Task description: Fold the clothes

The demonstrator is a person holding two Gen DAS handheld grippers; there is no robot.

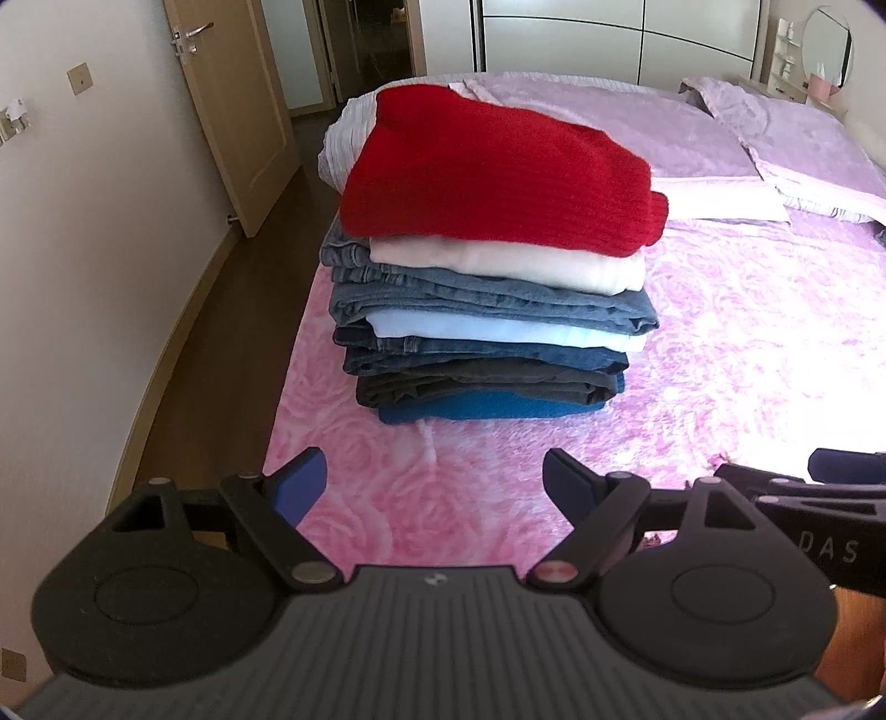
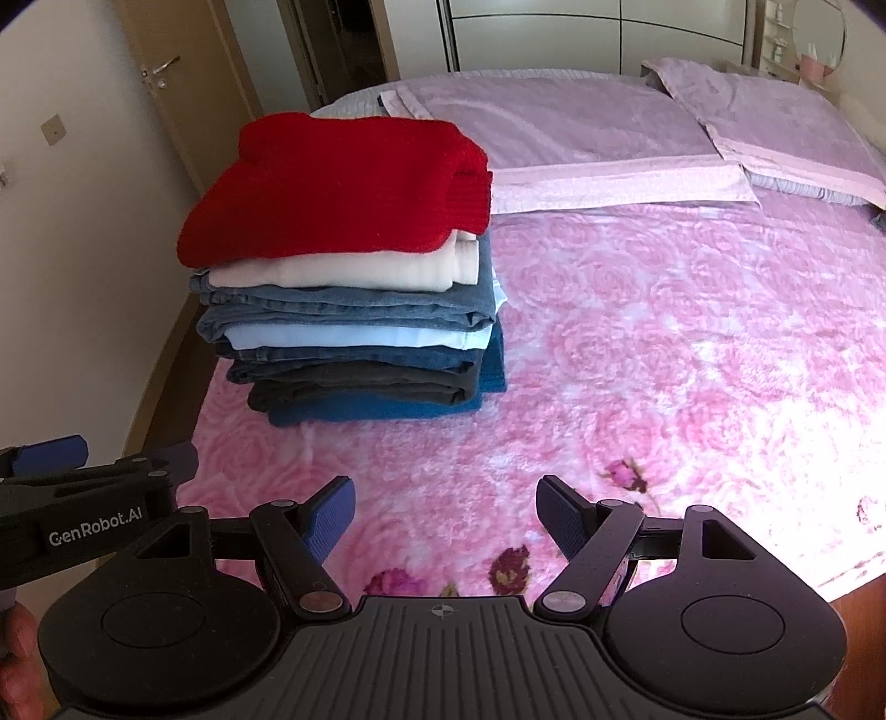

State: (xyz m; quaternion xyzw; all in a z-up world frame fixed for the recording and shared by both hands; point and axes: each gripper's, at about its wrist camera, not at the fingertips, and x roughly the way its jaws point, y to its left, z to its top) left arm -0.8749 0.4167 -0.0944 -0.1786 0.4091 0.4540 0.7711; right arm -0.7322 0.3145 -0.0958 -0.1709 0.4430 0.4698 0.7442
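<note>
We are holding the left gripper low over the near part of the bed, its two blue-padded fingers spread wide with nothing between them. The right gripper is hanging just beside it, its fingers spread the same way and also carrying nothing. In the left wrist view the right gripper is poking in at the right edge, and in the right wrist view the left one is showing at the left edge with white lettering on its black body. Both are hovering apart from the clothes.

Under the tools the pink rose-patterned blanket is covering the bed. Ahead of us, near the left edge of the bed, the pile of folded clothes is sitting on that blanket. A red sweater is lying on top, with a cream garment under it, then jeans, a pale blue piece, more dark denim, a dark grey piece and a blue one at the bottom. The pile is looking fairly square, the sweater overhanging a little.

Behind the pile, two lilac pillows are lying at the head of the bed. To the left a wooden door is standing open beside the cream wall, and a pale wardrobe is filling the far side
</note>
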